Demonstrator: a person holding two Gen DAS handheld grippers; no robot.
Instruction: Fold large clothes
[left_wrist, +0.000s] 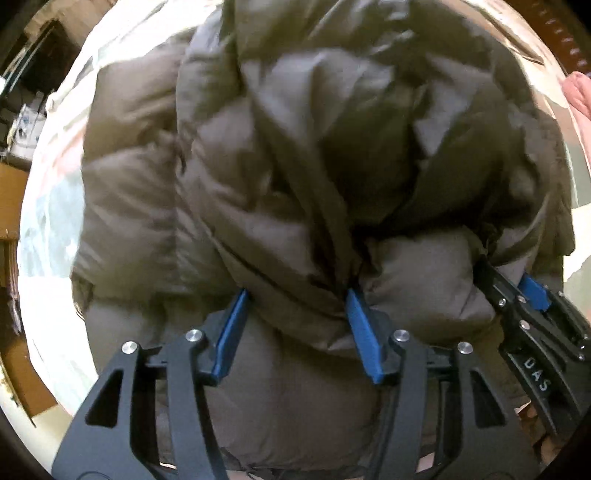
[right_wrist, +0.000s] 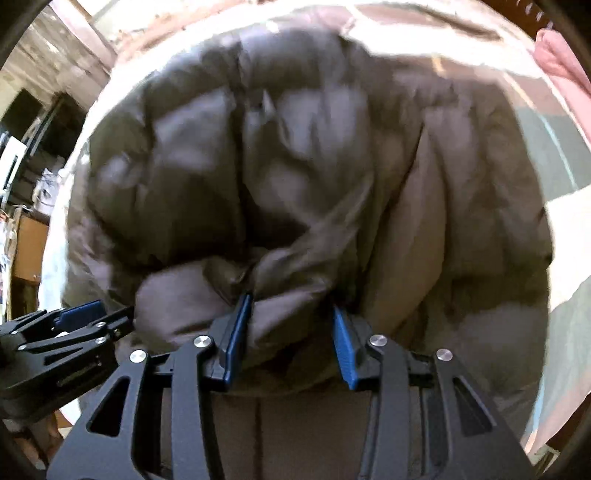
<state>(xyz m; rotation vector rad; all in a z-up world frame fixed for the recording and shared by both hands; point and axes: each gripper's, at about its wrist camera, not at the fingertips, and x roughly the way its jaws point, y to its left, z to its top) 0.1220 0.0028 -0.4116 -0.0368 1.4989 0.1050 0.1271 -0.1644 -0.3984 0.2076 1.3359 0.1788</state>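
A bulky olive-brown puffer jacket (left_wrist: 295, 166) lies bunched on a pale bed and fills both views (right_wrist: 295, 166). My left gripper (left_wrist: 297, 295) has its blue pads wide apart, clamped on a thick padded fold of the jacket. My right gripper (right_wrist: 293, 301) likewise grips a thick fold between its blue pads. The two grippers are side by side: the right one shows at the right edge of the left wrist view (left_wrist: 532, 291), the left one at the left edge of the right wrist view (right_wrist: 79, 314). The jacket's lower part is hidden under the grippers.
A pale patterned bedsheet (left_wrist: 55, 206) surrounds the jacket. A pink cloth (right_wrist: 565, 66) lies at the far right. Shelves and cardboard boxes (left_wrist: 11, 192) stand beyond the bed's left edge.
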